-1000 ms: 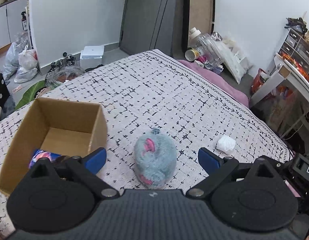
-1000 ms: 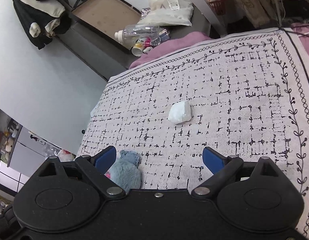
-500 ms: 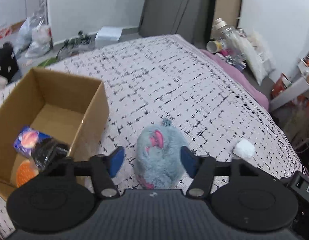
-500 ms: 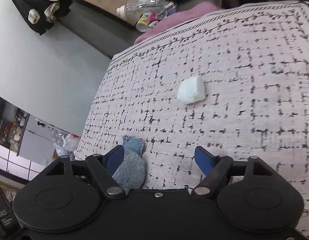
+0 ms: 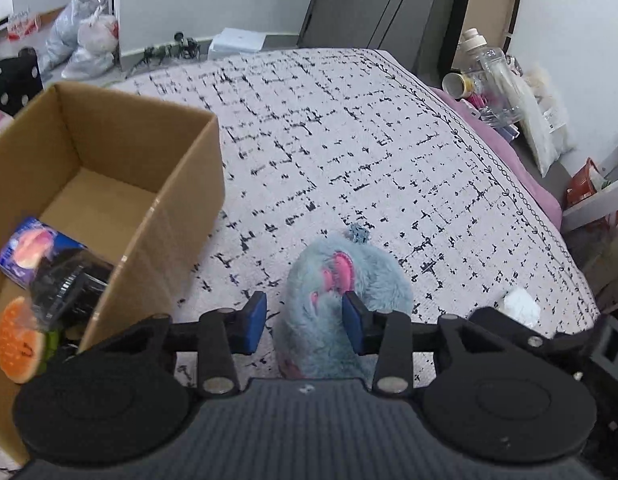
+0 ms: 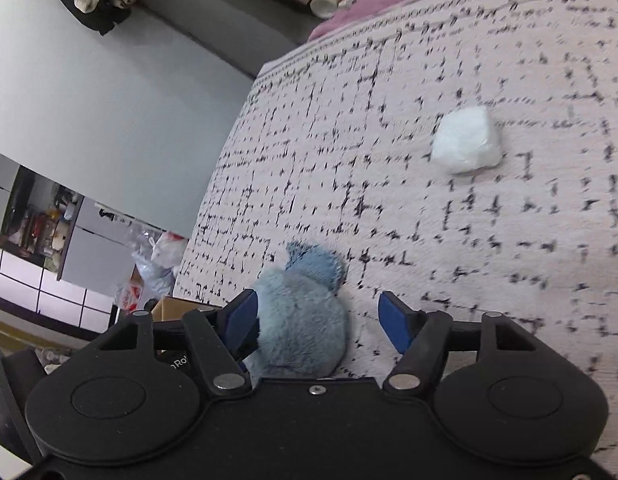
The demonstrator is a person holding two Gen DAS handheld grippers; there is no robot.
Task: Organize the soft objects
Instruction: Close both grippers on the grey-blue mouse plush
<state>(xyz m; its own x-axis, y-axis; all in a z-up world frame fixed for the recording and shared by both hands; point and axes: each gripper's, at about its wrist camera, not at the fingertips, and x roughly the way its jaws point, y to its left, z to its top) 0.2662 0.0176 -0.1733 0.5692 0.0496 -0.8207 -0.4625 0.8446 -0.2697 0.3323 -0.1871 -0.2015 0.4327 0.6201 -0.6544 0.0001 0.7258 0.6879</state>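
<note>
A fluffy blue plush toy [image 5: 345, 300] with pink patches lies on the patterned bedspread [image 5: 349, 152]. My left gripper [image 5: 305, 322] has narrowed around it; the right pad presses into the fur, the left pad stands a little off. The plush also shows in the right wrist view [image 6: 301, 320], by my right gripper's left finger. My right gripper [image 6: 323, 322] is open and empty. A white soft lump [image 6: 467, 144] lies farther out; it also shows in the left wrist view [image 5: 521, 306]. An open cardboard box [image 5: 177, 216] stands at the left.
The box holds a blue packet [image 5: 29, 250], a black item [image 5: 69, 284] and an orange round thing [image 5: 17, 344]. Bottles and cups [image 5: 489, 72] crowd the floor past the bed's far right edge. Bags [image 5: 89, 40] sit on the floor at the back left.
My left gripper has moved forward over the plush and its jaws have closed in from wide open. My right gripper has swung left toward the plush and stays open.
</note>
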